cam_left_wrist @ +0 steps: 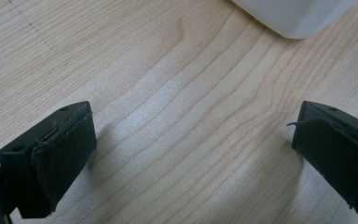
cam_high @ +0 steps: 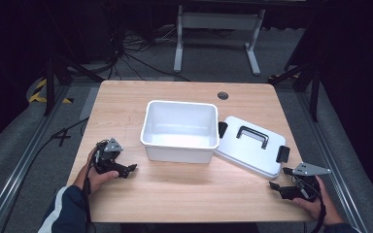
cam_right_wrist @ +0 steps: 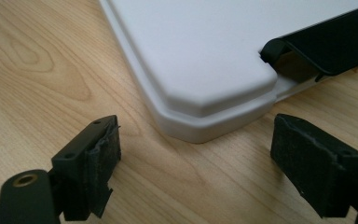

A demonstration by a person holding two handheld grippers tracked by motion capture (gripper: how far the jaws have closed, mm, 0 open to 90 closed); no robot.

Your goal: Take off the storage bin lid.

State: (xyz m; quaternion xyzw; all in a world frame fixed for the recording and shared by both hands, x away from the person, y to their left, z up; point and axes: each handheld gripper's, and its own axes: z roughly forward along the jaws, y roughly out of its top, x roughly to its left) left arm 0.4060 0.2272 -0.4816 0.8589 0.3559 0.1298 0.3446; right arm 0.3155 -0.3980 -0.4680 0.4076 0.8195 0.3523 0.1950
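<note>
Lid is what I judge this comes down to: it lies flat on the wooden table, handle up, just ahead of my right gripper, whose jaws stand wide apart with nothing between them. In the right gripper view its near rounded corner sits just past the gap between my jaws, almost centred, and one black latch shows at the far right. Its long axis runs slantwise across the table, from the bin's right wall toward the right edge. My right hand is plainly the nearer one. My left gripper is also spread open over bare wood, empty, with only a white corner of the bin beyond it. Farther off in the high view, the open white bin stands mid-table, the lid's far end touching or just beside its right wall; I cannot tell which.
</note>
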